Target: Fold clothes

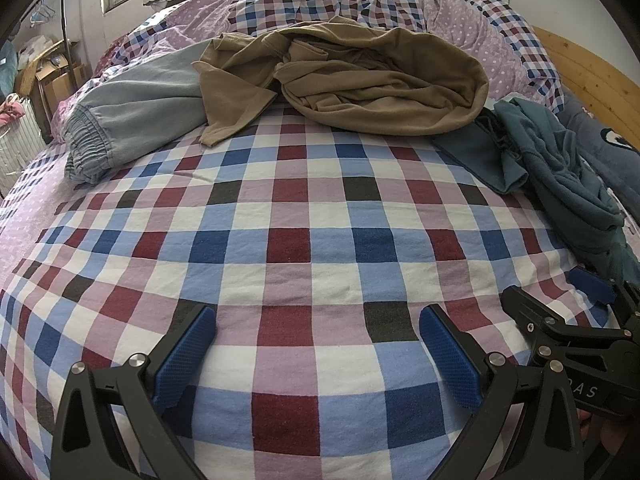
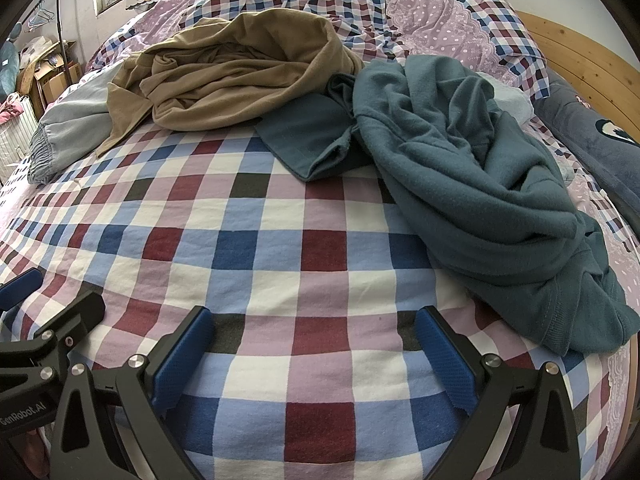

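On the checked bedspread (image 1: 288, 240) I logged crumpled tan garment (image 1: 360, 80), teal fleece garment (image 2: 480, 184), pale denim trousers (image 1: 132, 112); left gripper (image 1: 318, 320) and right gripper (image 2: 314, 320) gaped wide, empty.

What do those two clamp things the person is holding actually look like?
Each hand-held gripper is a matte black plastic frame with triangular cut-outs and silver round bolts. The left hand-held gripper and right hand-held gripper both carry two textured blue rubber finger pads. White lettering marks their black bodies.
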`<control>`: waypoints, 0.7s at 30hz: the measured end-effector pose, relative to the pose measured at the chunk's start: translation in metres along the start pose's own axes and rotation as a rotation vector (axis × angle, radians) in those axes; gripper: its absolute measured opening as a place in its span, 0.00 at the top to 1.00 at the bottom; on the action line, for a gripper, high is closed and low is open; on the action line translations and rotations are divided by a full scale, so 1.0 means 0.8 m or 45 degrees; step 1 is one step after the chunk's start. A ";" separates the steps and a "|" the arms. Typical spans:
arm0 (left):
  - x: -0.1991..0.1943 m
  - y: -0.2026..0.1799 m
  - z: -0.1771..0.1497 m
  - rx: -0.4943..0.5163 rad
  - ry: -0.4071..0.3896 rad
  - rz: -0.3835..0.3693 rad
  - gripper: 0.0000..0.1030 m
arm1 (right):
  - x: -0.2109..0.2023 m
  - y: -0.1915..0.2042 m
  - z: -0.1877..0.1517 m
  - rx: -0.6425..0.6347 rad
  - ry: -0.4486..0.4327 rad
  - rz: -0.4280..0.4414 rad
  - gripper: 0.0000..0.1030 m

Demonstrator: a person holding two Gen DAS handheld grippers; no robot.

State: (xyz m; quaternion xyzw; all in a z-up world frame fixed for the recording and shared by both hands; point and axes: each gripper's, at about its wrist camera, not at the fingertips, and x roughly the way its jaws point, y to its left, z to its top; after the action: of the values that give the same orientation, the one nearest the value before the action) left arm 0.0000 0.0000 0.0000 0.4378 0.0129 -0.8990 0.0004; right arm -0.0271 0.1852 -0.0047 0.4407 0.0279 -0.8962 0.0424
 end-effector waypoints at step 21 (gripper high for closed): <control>-0.004 0.003 -0.004 0.021 0.006 0.034 0.00 | 0.001 0.000 0.000 0.000 0.005 -0.001 0.00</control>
State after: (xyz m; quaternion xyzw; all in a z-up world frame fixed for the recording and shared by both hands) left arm 0.0049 -0.0024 0.0005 0.4399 -0.0004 -0.8980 0.0089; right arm -0.0277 0.1850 -0.0052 0.4426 0.0281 -0.8953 0.0420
